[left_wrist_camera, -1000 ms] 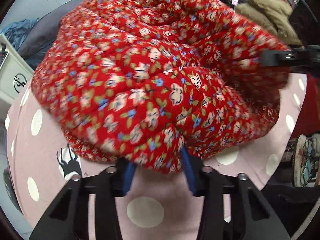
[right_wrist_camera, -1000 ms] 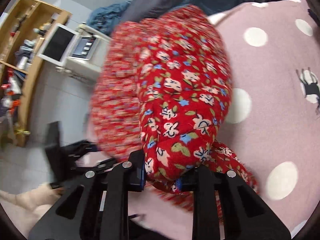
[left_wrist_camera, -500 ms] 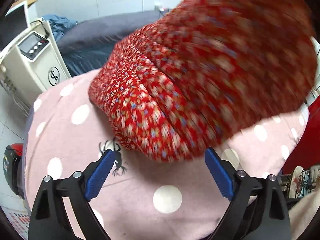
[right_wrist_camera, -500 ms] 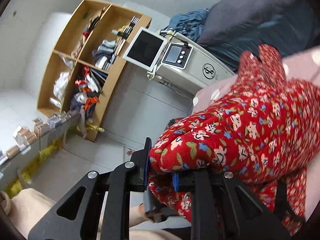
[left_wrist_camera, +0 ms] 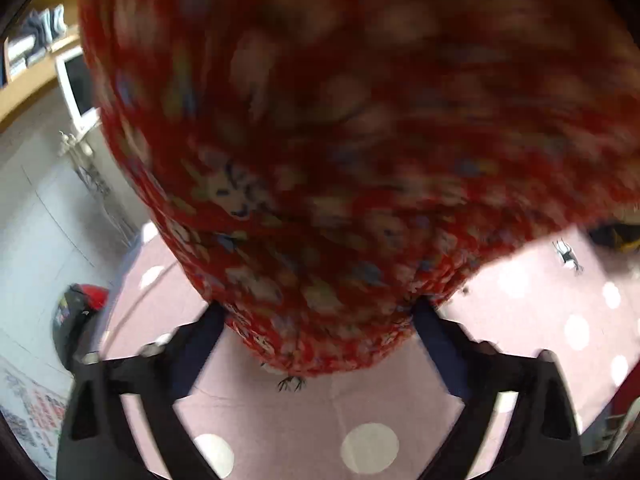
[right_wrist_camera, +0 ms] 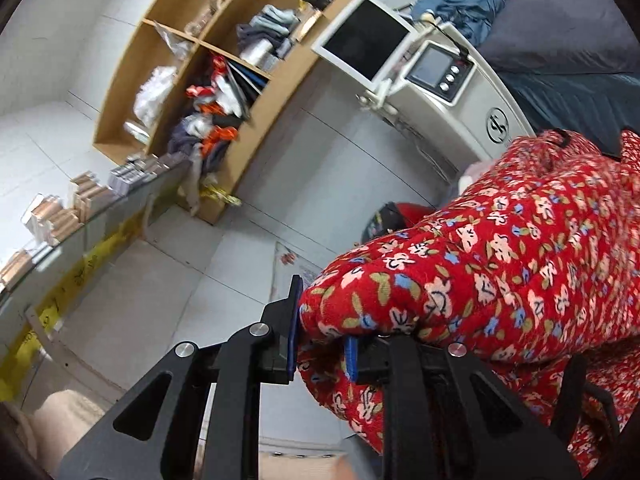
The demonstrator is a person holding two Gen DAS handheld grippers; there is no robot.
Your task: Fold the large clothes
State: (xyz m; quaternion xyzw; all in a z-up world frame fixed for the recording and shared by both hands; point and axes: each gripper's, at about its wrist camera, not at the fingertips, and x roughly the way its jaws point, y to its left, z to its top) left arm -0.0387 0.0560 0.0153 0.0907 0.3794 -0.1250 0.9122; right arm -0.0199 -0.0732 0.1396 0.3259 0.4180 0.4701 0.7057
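The garment is red cloth with a small flower print. In the left wrist view the red floral garment (left_wrist_camera: pixel 340 140) hangs blurred above the pink polka-dot bed cover (left_wrist_camera: pixel 320 420), its lowest fold between the wide-apart fingers of my left gripper (left_wrist_camera: pixel 316 316), which is open. In the right wrist view my right gripper (right_wrist_camera: pixel 322 344) is shut on a bunched fold of the red floral garment (right_wrist_camera: pixel 500 264) and holds it lifted off the bed.
A white machine with a screen (right_wrist_camera: pixel 440 76) stands beside the bed. A wooden shelf unit (right_wrist_camera: pixel 224 64) full of clutter lines the wall. A red and black object (left_wrist_camera: pixel 76 316) lies on the floor by the bed's edge. Dark bedding (right_wrist_camera: pixel 568 60) lies further back.
My left gripper let go of the garment a second ago and stays open. My right gripper has lifted its fold higher and swung toward the shelves; the cloth now hangs over the left gripper.
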